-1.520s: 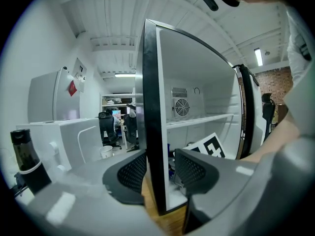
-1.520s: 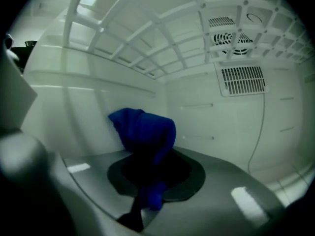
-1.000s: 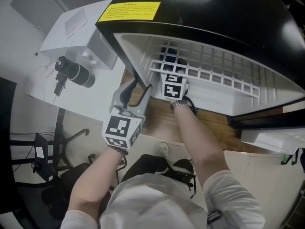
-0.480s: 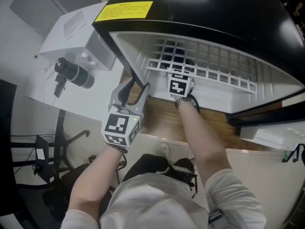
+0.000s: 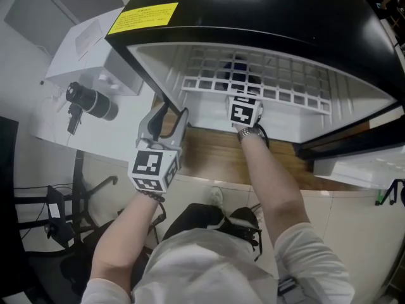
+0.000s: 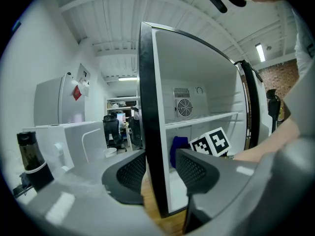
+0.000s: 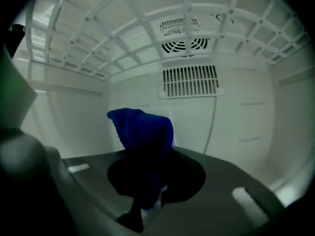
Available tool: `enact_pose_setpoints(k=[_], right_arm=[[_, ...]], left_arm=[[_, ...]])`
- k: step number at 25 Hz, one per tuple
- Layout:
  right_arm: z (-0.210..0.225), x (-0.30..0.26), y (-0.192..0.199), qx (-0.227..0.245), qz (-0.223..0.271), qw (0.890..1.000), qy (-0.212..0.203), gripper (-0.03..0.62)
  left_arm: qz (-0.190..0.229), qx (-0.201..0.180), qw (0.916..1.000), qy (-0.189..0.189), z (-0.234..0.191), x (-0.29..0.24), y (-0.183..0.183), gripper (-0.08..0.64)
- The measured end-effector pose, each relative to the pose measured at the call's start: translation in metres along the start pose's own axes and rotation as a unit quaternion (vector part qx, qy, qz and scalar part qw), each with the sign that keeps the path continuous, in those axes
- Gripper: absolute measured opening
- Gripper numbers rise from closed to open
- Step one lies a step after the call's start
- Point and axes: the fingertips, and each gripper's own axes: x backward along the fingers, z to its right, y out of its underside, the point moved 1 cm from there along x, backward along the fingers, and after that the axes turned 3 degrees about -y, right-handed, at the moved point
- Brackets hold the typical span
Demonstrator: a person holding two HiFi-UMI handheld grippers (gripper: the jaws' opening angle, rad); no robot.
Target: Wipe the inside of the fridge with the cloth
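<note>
The black fridge [image 5: 266, 11] stands with its door [image 6: 147, 107] swung open to the left. My left gripper [image 5: 166, 116] sits astride the door's free edge, one pad against each face of it [image 6: 161, 168]; its jaws have just eased slightly wider. My right gripper [image 5: 245, 113] reaches into the white interior under the wire shelf [image 5: 253, 84], its fingertips hidden there in the head view. It is shut [image 7: 147, 178] on a bunched blue cloth [image 7: 142, 129], which stands up near the back wall. The cloth [image 6: 178, 149] also shows in the left gripper view beside the right gripper's marker cube [image 6: 210, 142].
Vent grilles [image 7: 189, 85] and a round fan grille [image 7: 184, 41] sit on the fridge's back wall. A white box with a black camera [image 5: 92, 100] stands left of the door. Wooden floor [image 5: 215, 157] lies before the fridge. A yellow label [image 5: 142, 16] marks its top.
My right gripper has slid to the right inside the fridge with the cloth in it. The left gripper has stayed on the door edge.
</note>
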Motion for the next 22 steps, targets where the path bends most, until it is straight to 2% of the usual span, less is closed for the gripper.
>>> enact_pose_setpoints(k=[22], right_arm=[[0.110, 0.042, 0.005, -0.018, -0.006, 0.997, 0.079, 0.052]], left_arm=[[-0.014, 0.002, 0.9995, -0.029, -0.002, -0.003, 0.001, 0.179]])
